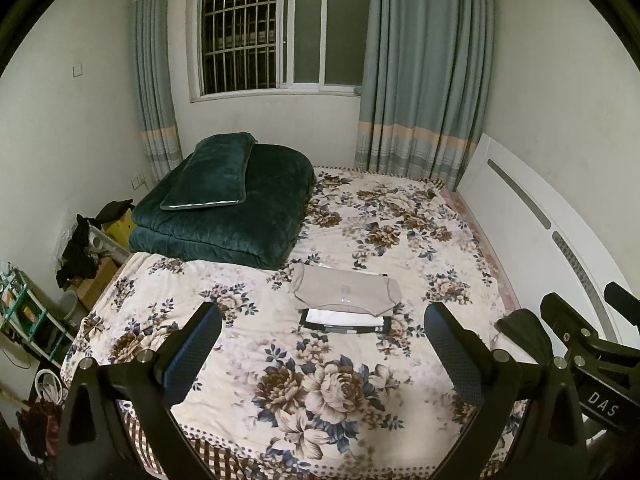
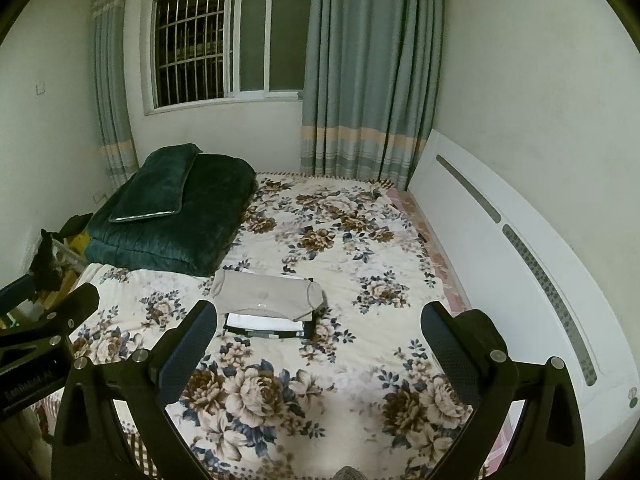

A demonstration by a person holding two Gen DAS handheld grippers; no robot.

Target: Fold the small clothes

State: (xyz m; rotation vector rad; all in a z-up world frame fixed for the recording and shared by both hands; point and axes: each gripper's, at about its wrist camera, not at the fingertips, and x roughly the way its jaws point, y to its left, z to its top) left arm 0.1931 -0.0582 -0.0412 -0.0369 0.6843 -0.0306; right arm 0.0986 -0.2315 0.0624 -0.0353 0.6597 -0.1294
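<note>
A stack of folded small clothes lies in the middle of the floral bed sheet (image 1: 280, 360). A beige garment (image 1: 346, 290) is on top, with white and black pieces (image 1: 344, 320) under it. The stack also shows in the right wrist view (image 2: 268, 292). My left gripper (image 1: 320, 320) is open and empty, held above the bed in front of the stack. My right gripper (image 2: 318, 320) is open and empty, to the right of the stack. A small dark garment (image 1: 520, 330) lies on the bed at the right, near the right gripper's body (image 1: 588, 344).
A folded dark green quilt with a pillow (image 1: 228, 204) sits at the far left of the bed. A white headboard (image 1: 540, 232) runs along the right side. Clutter and boxes (image 1: 92, 256) stand on the floor at left. Window and curtains (image 1: 420, 80) are behind.
</note>
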